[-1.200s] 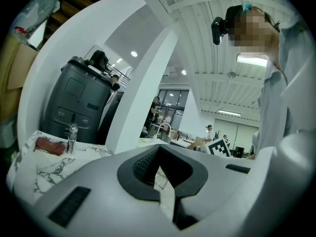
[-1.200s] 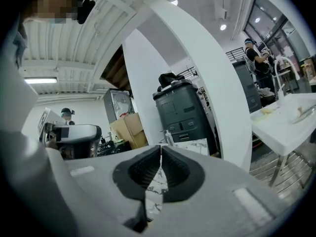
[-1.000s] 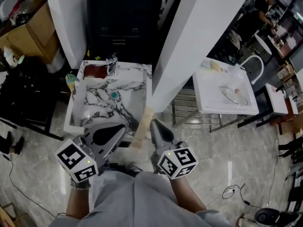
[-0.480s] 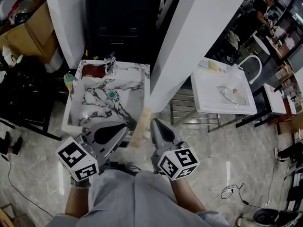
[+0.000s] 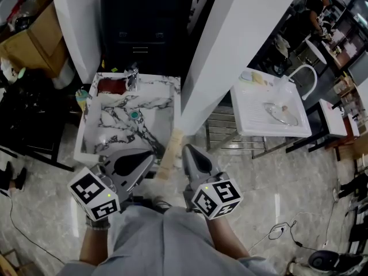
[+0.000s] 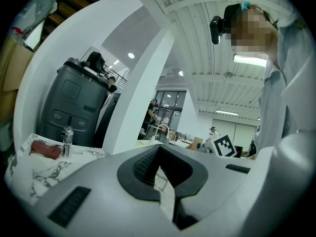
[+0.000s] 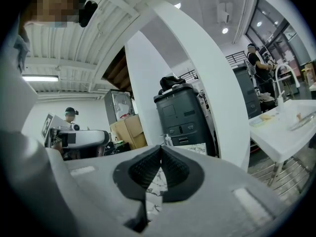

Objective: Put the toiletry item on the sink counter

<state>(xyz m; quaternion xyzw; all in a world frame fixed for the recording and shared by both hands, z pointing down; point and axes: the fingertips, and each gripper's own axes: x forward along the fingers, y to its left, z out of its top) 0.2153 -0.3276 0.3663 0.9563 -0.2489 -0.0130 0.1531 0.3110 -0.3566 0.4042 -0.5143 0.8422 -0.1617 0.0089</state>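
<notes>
As the right tool [image 7: 160,157] hangs closed — empty.

Pale glossy stone floor [image 5: 299,183] with a black cable [image 5: 282,232] trailing over it, white pillars [image 5: 230,45] either side of a dark grey cabinet [image 5: 146,27], cardboard boxes [image 5: 31,39] far left, a white basin unit [image 5: 253,122] over a metal rack [image 5: 227,140] at right, ribbed white ceiling [image 6: 207,33] with strip lights [image 6: 252,59].

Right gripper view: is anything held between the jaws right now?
No, the right gripper has its jaws closed tip to tip, with nothing clamped between the ribbed pads.
</notes>
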